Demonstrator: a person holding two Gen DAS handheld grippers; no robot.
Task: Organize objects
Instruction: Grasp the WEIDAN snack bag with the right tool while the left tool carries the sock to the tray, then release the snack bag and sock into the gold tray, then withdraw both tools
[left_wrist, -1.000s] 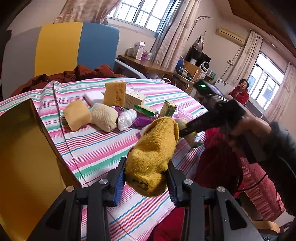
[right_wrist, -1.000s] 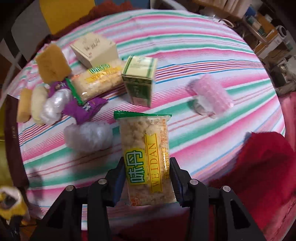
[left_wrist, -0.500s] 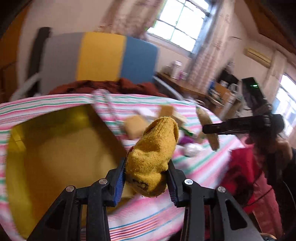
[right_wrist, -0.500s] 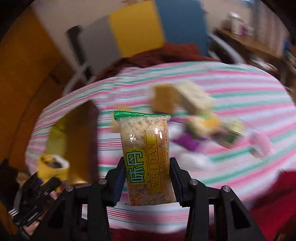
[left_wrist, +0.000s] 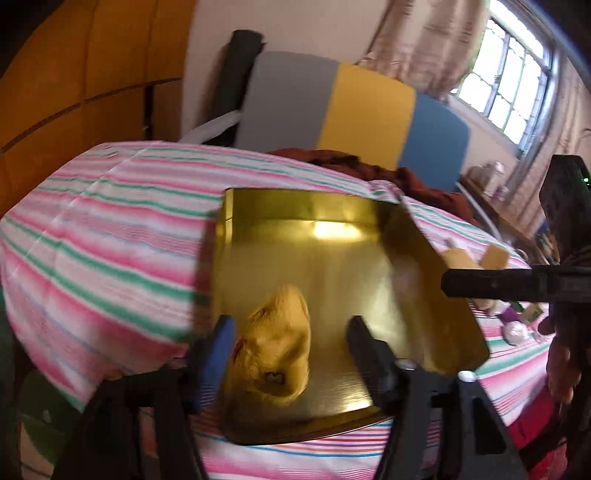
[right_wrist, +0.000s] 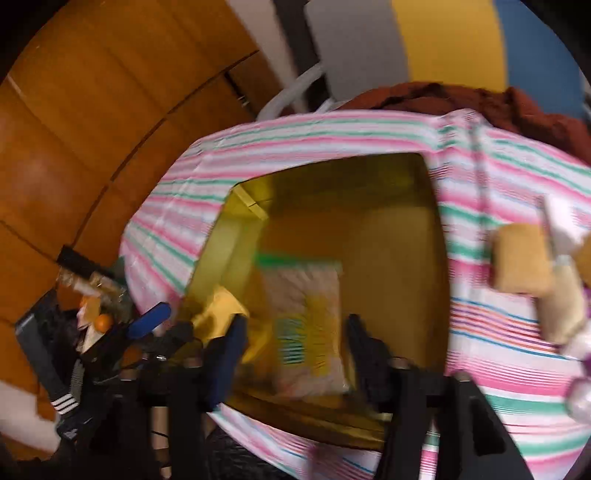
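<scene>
Left gripper (left_wrist: 288, 354): jaws spreading wide, sock (left_wrist: 275, 354) lying loose between them, long axis pointing ahead.
Right gripper (right_wrist: 293, 350): jaws parting, snack packet (right_wrist: 306, 321) lying lengthwise ahead.
Gold box (left_wrist: 314, 214): sitting directly beneath both.

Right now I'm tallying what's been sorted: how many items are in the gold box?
2: a mustard-yellow knitted sock at the gold box's near-left, and a clear rice-snack packet mid-box, though blur may hide others.

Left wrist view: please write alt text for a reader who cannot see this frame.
The left gripper, its jaws spread wide, hangs over an open gold box on a pink, green and white striped tablecloth, with a yellow knitted sock blurred between its fingers and gripped by neither. The right gripper's black body reaches in from the right.
</scene>
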